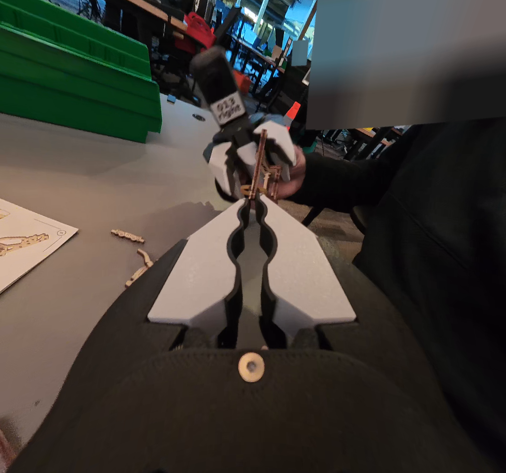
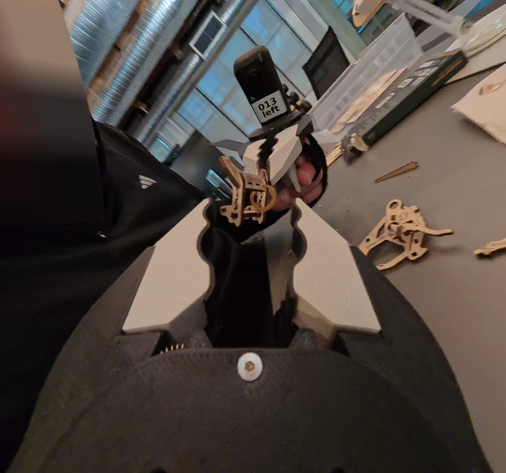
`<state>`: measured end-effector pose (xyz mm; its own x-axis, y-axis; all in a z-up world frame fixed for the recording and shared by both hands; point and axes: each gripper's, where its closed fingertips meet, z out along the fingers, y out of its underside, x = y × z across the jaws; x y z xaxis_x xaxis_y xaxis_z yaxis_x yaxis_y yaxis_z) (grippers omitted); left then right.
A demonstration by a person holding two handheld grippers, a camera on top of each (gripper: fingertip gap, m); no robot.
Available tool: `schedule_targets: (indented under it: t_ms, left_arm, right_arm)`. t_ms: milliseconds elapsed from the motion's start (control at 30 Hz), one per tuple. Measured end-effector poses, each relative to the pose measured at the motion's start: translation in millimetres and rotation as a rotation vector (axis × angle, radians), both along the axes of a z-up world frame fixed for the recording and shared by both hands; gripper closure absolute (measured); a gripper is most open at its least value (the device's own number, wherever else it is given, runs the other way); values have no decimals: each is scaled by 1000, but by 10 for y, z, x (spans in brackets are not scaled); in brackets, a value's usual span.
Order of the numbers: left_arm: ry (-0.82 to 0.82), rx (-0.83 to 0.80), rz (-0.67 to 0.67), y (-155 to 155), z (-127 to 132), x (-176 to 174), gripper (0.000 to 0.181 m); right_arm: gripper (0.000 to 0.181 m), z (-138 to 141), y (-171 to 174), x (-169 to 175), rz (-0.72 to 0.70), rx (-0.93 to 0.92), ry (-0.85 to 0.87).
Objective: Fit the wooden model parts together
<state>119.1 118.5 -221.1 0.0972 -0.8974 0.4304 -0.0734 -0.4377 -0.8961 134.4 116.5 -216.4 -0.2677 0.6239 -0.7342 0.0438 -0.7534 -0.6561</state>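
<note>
The left tongs (image 1: 252, 199) pinch the wooden model (image 1: 260, 169) at their tips, lifted above the desk (image 1: 82, 175) at frame centre. The right tongs (image 2: 250, 208) stand released, their fingers apart on either side of the model (image 2: 245, 199). Another assembly (image 2: 394, 234) lies on the desk (image 2: 410, 323) at the right, with loose parts (image 1: 127, 236) lower left.
</note>
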Motion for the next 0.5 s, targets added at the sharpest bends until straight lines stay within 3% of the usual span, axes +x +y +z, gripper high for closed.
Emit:
schedule_targets:
  t_ms: [167, 267, 367, 500]
  left_arm:
    - [71, -17, -55, -7, -91, 59, 180]
    - [98, -9, -65, 12, -125, 84, 180]
    - [106, -6, -49, 61, -150, 76, 179]
    - [204, 3, 31, 221, -337, -84, 147]
  right_arm:
    - [153, -16, 32, -40, -39, 150, -164]
    - [176, -64, 76, -71, -68, 180, -223]
    - [177, -93, 148, -64, -97, 160, -244]
    - [177, -201, 322, -10, -172, 143, -308]
